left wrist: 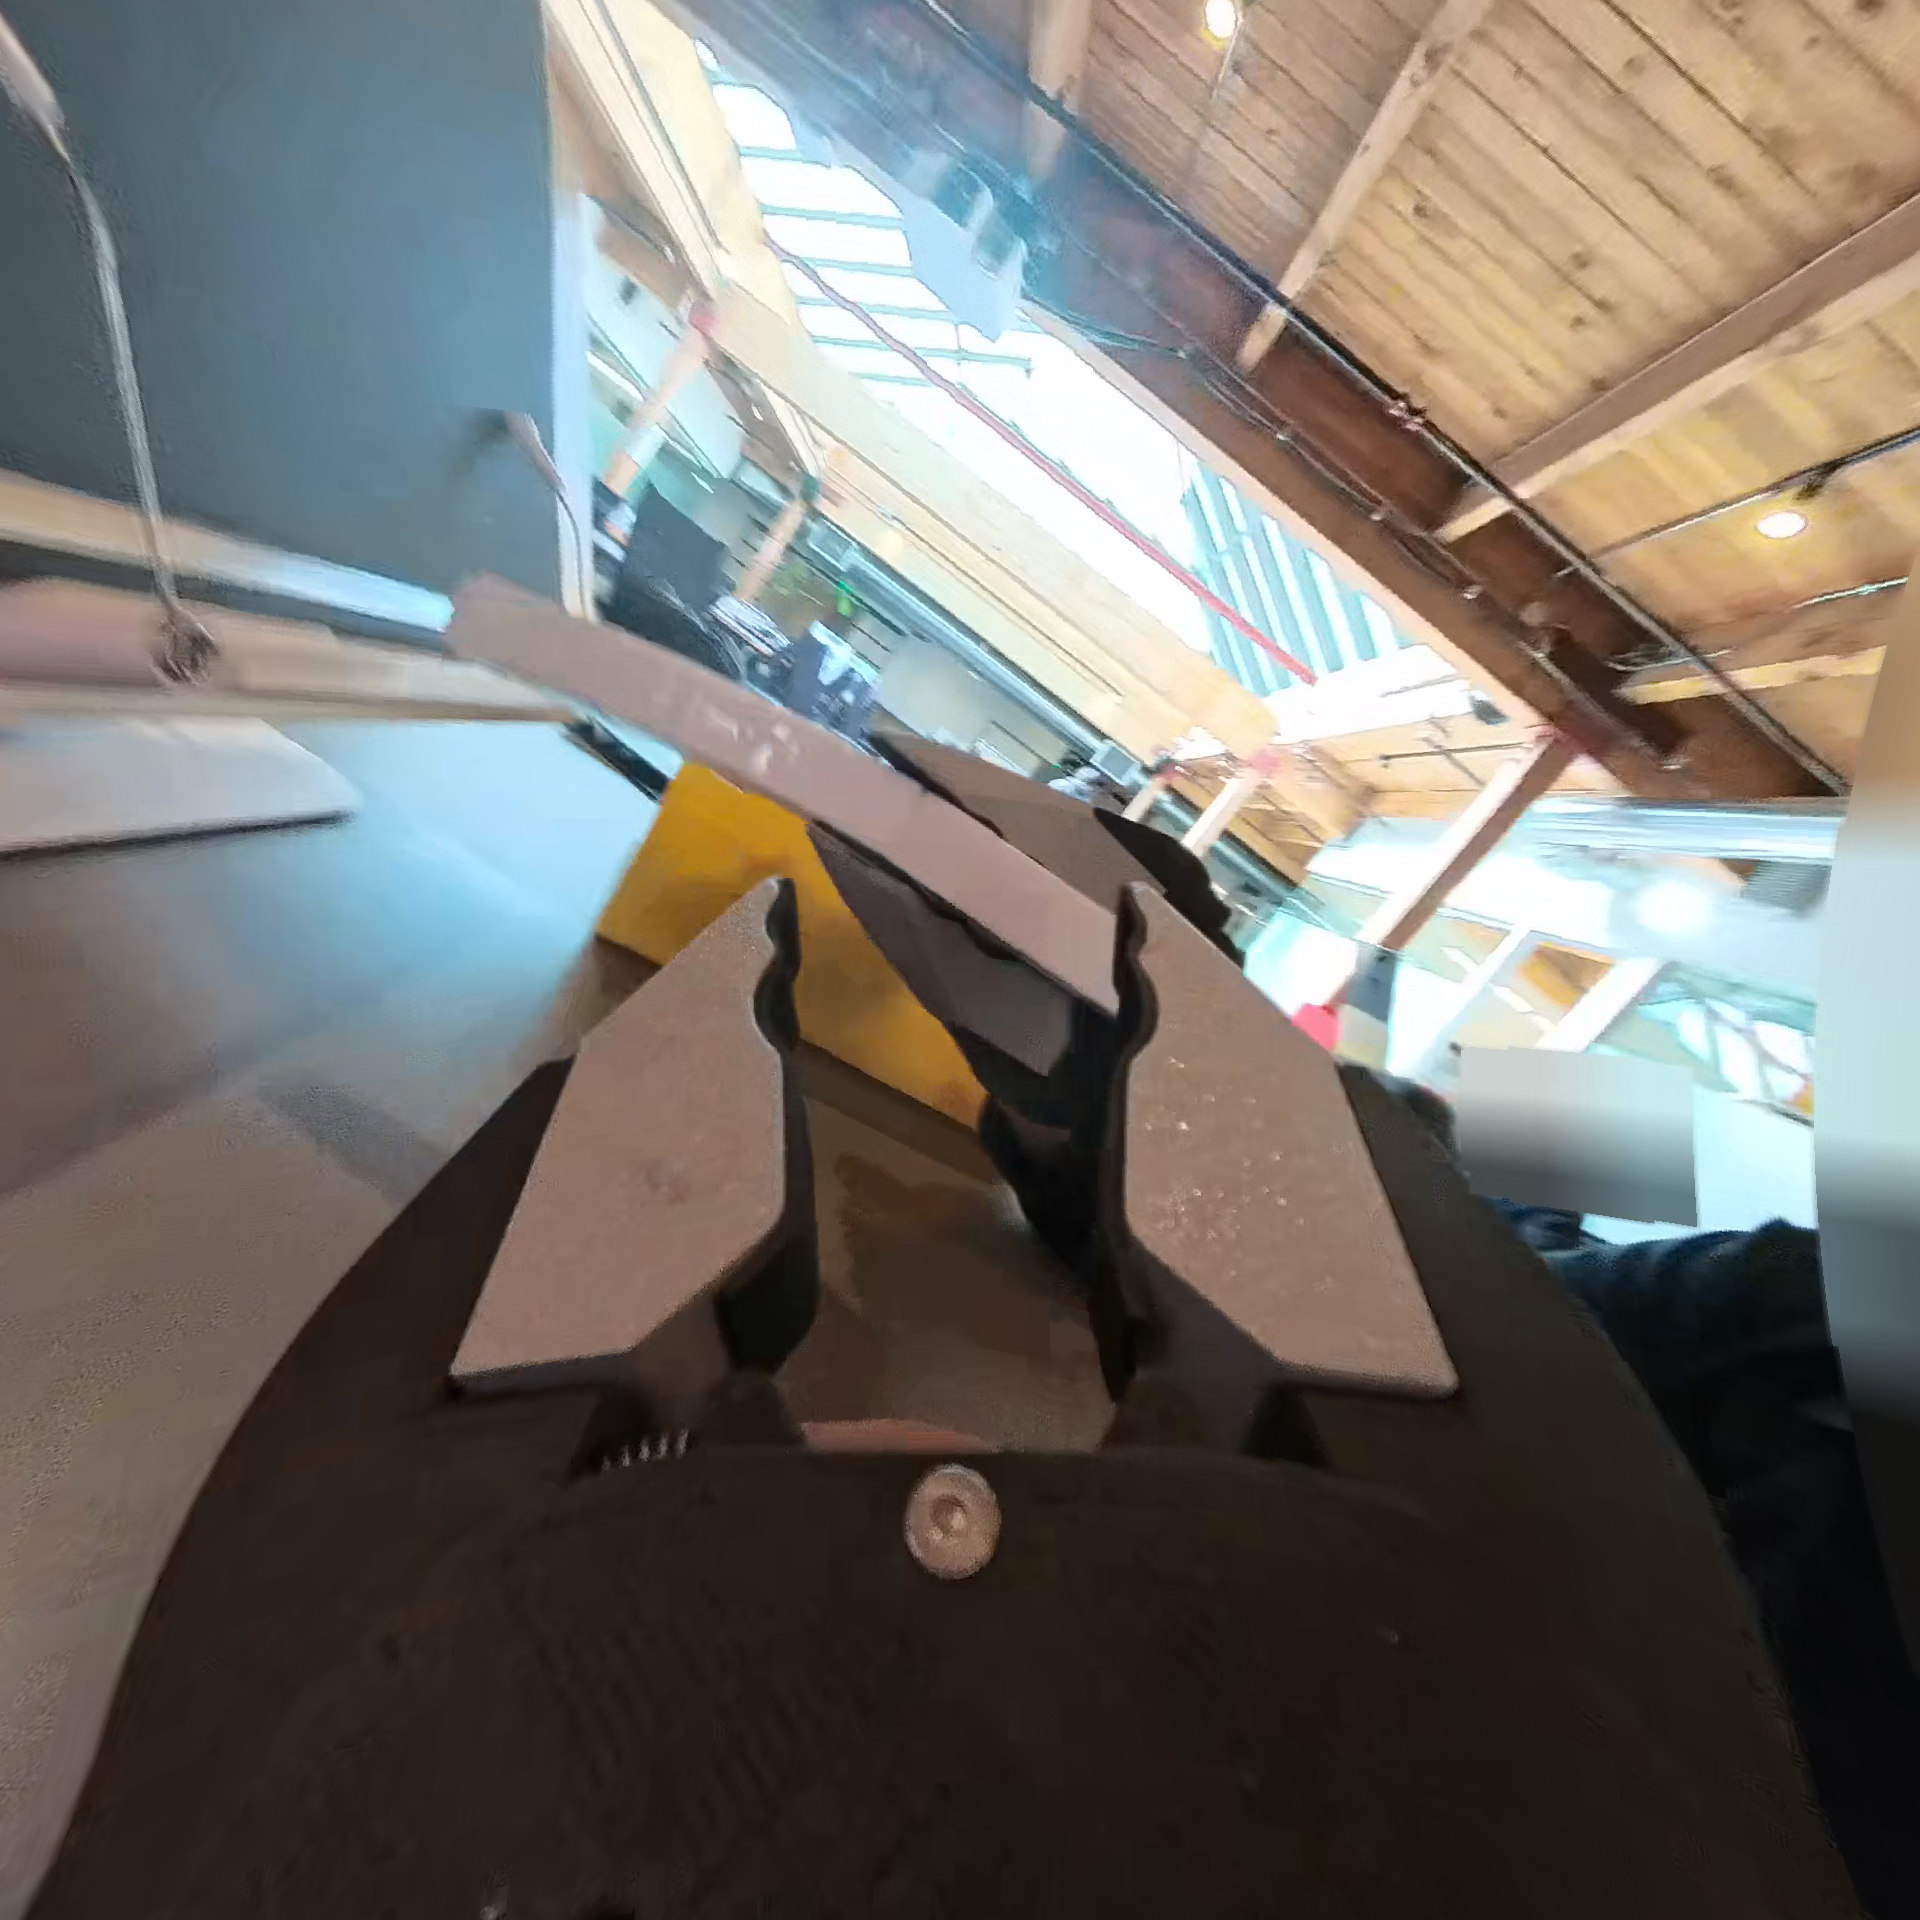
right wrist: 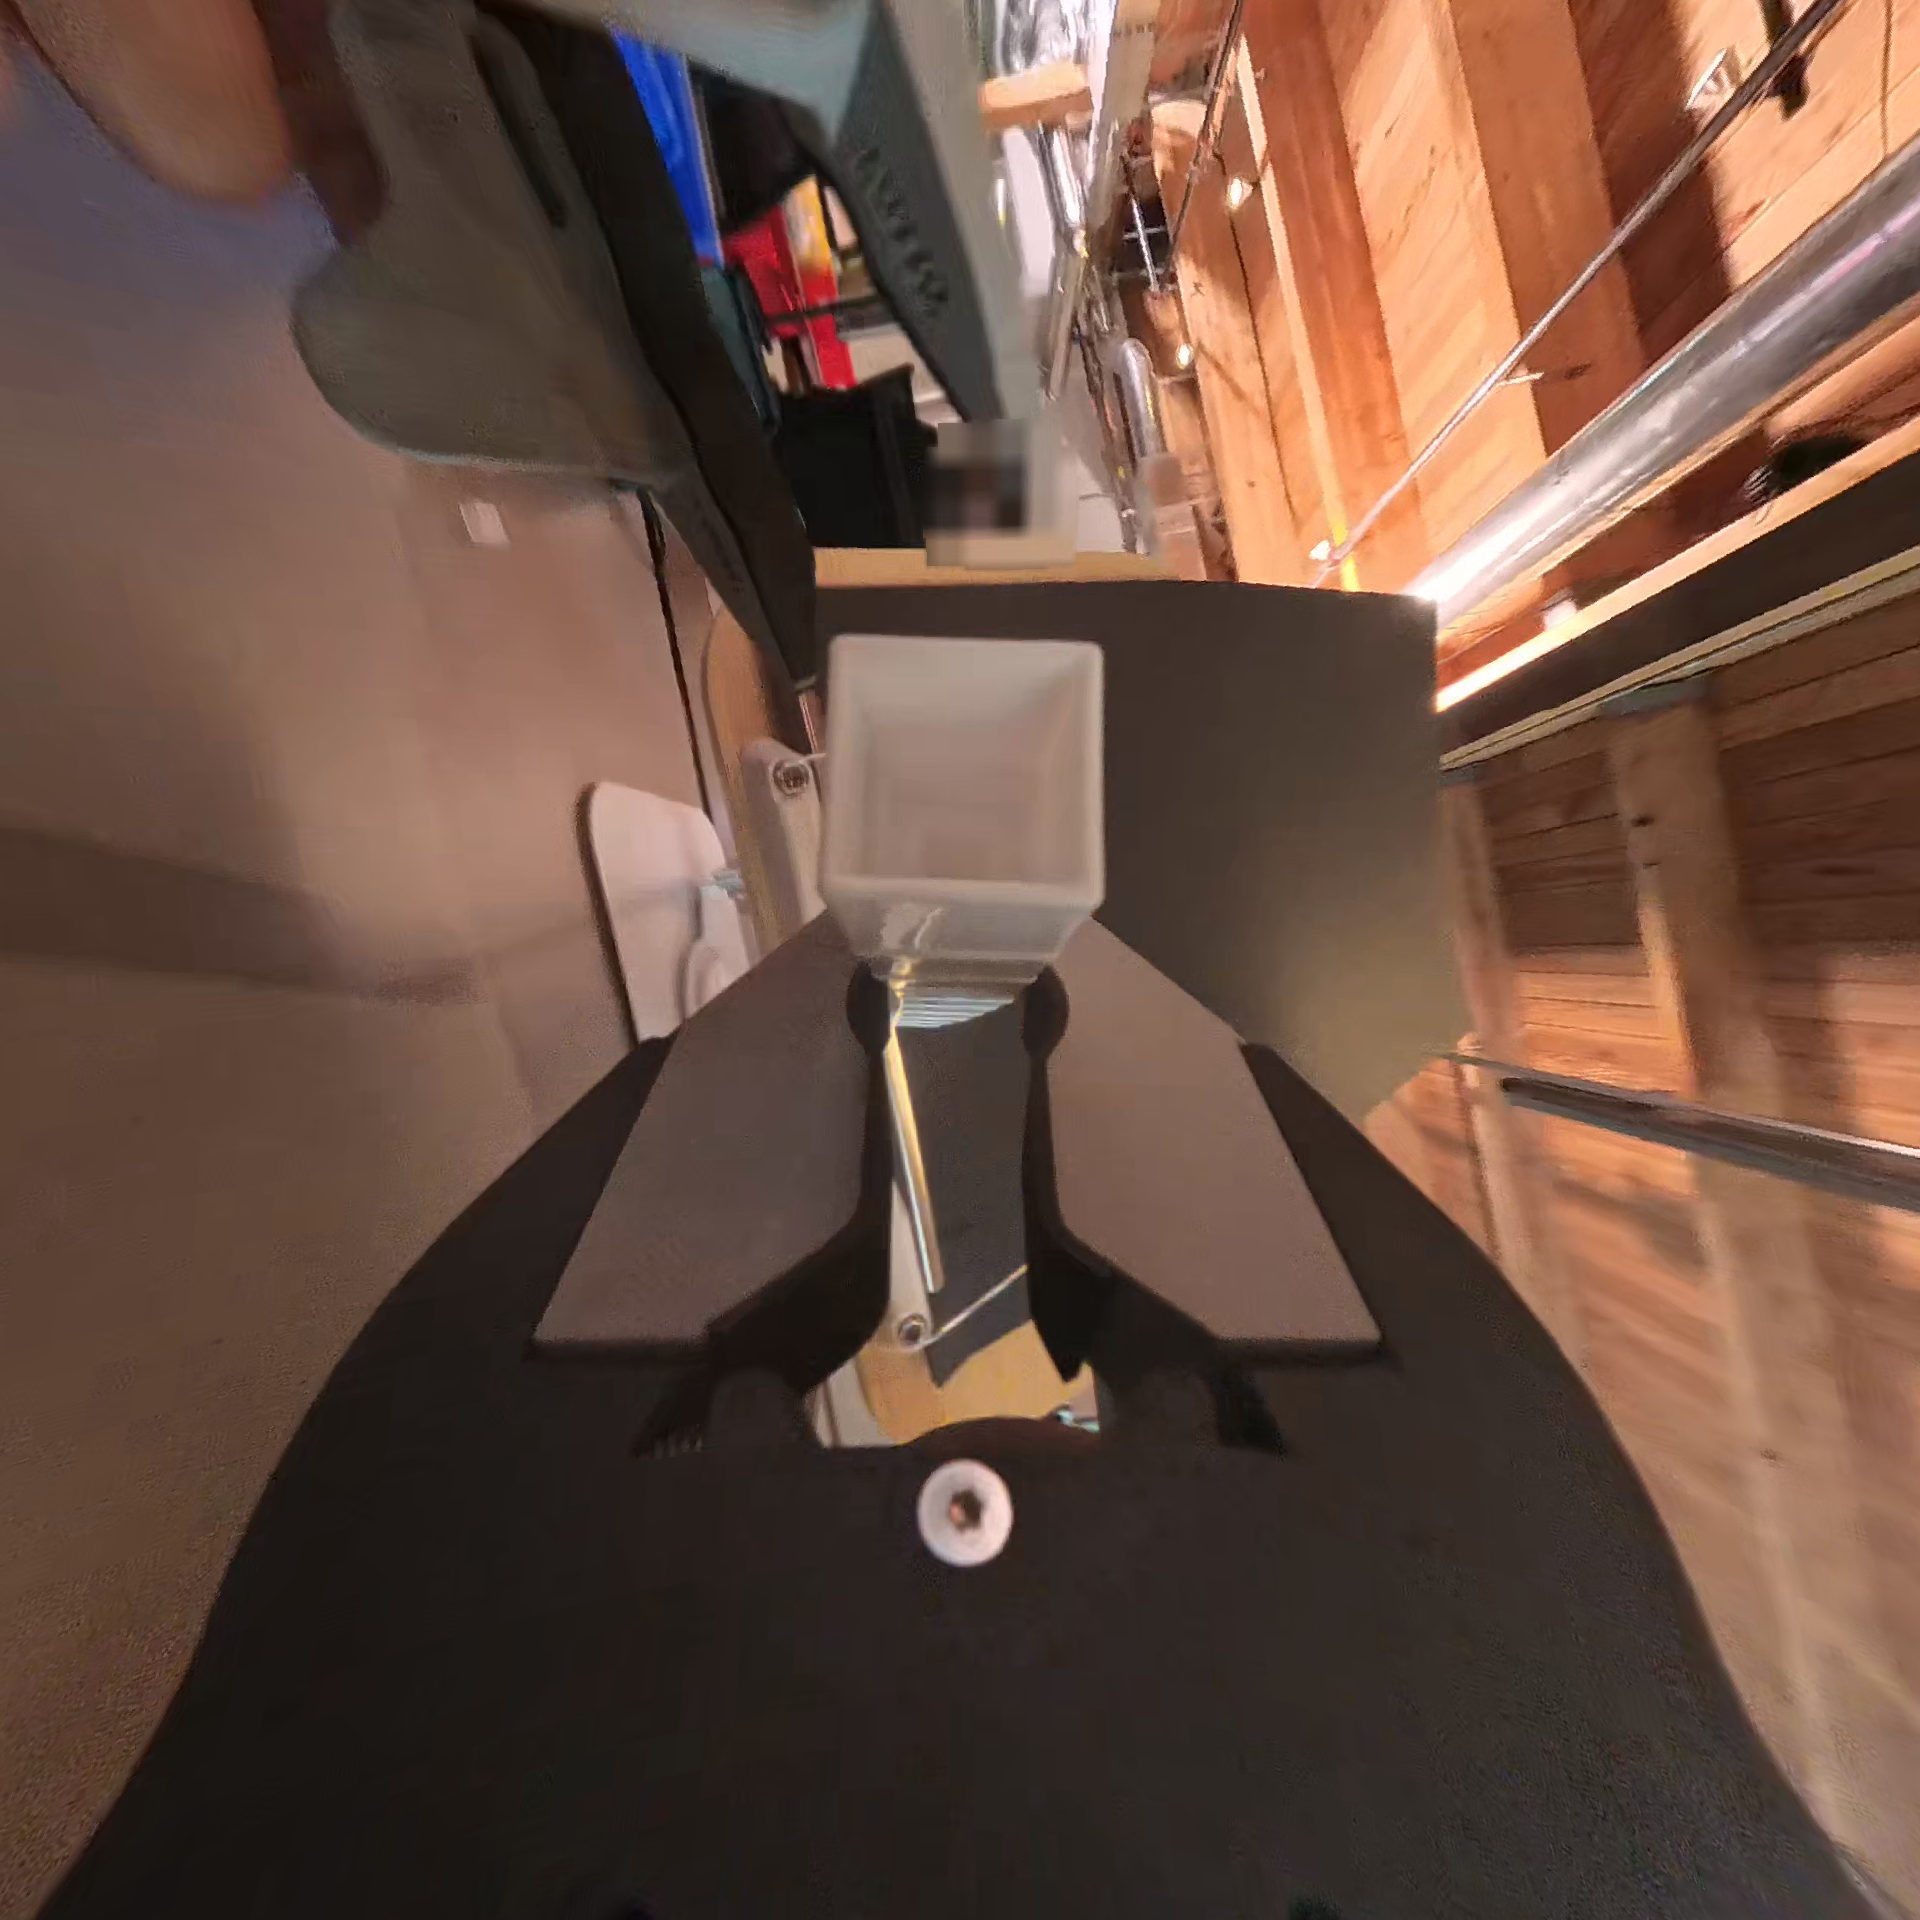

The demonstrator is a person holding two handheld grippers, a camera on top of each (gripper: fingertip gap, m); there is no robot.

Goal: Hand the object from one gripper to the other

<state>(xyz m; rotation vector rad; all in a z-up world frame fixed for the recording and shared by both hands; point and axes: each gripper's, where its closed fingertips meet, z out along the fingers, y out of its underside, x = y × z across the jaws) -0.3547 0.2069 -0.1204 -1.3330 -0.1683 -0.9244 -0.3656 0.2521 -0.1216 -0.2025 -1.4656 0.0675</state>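
Note:
In the right wrist view, my right gripper (right wrist: 956, 1008) is shut on the base of a white square open-topped cup (right wrist: 961, 790), which sticks out beyond the fingertips with its mouth facing the camera. In the left wrist view, my left gripper (left wrist: 954, 914) is open and empty. Just beyond its tips the other gripper's grey finger plates (left wrist: 790, 758) cross the view on a slant. The white cup does not show in this view. A yellow thing (left wrist: 717, 873) lies behind the left finger; I cannot tell what it is.
A dark tabletop (left wrist: 312, 935) and a dark upright panel (left wrist: 260, 260) are on the left. A person's dark sleeve (left wrist: 1714, 1351) is at right. In the right wrist view, a black panel (right wrist: 1247, 779) stands behind the cup, with a grey-green crate (right wrist: 914, 208) above.

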